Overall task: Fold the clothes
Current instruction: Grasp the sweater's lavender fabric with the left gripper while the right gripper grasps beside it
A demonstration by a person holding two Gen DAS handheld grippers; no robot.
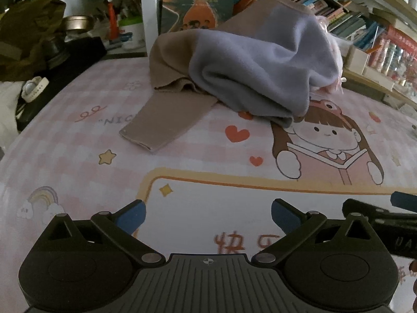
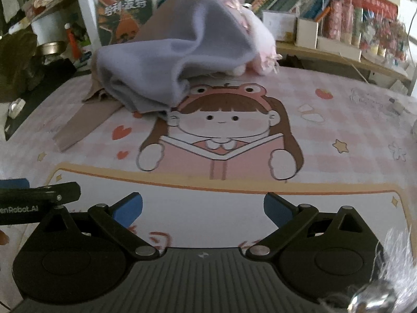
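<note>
From the left wrist, the left gripper [image 1: 207, 215] has its fingers wide apart and holds nothing. The clothes [image 1: 250, 62] sit in a messy heap far across the table [image 1: 78, 161], with one brown leg [image 1: 161, 122] lying flat.

From the right wrist, the right gripper [image 2: 203, 208] is also spread and empty. The heap [image 2: 177, 60] looks untouched, so I think all the folding is left.
</note>
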